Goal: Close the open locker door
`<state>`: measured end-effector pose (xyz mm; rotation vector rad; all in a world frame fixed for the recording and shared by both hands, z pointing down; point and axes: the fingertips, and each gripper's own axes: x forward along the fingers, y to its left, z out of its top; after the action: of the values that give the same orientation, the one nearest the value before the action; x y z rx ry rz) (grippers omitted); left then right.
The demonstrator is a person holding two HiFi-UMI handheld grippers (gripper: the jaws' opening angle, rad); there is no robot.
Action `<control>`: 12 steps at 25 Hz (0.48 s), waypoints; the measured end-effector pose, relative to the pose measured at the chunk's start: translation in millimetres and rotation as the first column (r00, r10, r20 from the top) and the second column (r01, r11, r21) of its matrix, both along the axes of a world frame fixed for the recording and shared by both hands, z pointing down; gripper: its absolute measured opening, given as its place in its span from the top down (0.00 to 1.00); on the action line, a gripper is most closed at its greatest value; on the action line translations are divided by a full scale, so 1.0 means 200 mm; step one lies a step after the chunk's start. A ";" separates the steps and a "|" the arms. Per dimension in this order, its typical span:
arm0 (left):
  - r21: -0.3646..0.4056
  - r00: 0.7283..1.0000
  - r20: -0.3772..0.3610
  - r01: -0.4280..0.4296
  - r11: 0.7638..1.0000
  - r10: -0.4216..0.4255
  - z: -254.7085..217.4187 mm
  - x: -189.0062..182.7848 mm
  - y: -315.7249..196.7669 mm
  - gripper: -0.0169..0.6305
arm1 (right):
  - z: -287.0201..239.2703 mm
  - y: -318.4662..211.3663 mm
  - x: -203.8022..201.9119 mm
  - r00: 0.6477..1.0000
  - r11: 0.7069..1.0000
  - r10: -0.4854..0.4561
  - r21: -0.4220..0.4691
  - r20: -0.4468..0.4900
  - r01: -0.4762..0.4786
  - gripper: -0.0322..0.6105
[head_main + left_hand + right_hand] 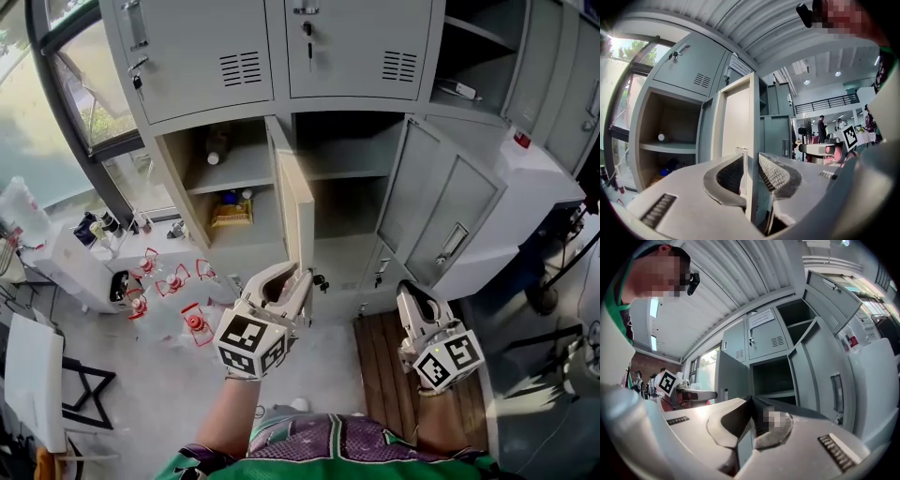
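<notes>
Locker door [296, 202]: open, standing out edge-on from the post between the shelved left compartment and the middle one; pale inner face turned to the left compartment
Left gripper [289, 281]: at the door's free edge; in the left gripper view the fingers [727, 176] sit a little apart with the edge between them, close on both sides but not plainly pressing
Right gripper [410, 292]: out in front of the lockers, to the right of the door and touching nothing; fingers [776, 425] closed together, nothing in them
Left compartment: shelf [230, 173] carries a bottle [217, 146]; a yellow packet [231, 212] lies below it, all set back inside
Second door [448, 214]: grey, swung open on the right side of the middle compartment, well apart from the first
Upper right: another compartment stands open, door ajar
Floor, left: cluster of clear containers with red tops [173, 281] near the locker base
Floor, right: slatted wooden board [386, 375] under the right gripper
Right side: white cabinet [539, 183] just beside the second door
Background: people [821, 129] standing far off in the left gripper view
</notes>
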<state>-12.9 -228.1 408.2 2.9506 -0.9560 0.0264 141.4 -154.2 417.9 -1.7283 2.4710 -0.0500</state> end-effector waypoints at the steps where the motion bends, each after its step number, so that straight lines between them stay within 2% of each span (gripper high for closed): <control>1: 0.001 1.000 0.003 0.003 1.000 -0.003 0.00 -0.01 0.00 0.80 | 0.00 0.00 -0.02 1.000 1.000 -0.006 0.001 -0.001 0.006 0.94; 12: 0.010 0.997 0.012 0.079 0.997 -0.079 0.00 -0.15 0.00 0.81 | 0.01 -0.06 -0.11 0.998 0.998 -0.058 -0.013 -0.003 0.058 0.94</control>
<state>-43.6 -228.8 407.7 2.9217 -1.0762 0.0378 118.7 -165.6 420.7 -1.6629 2.5285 -0.0688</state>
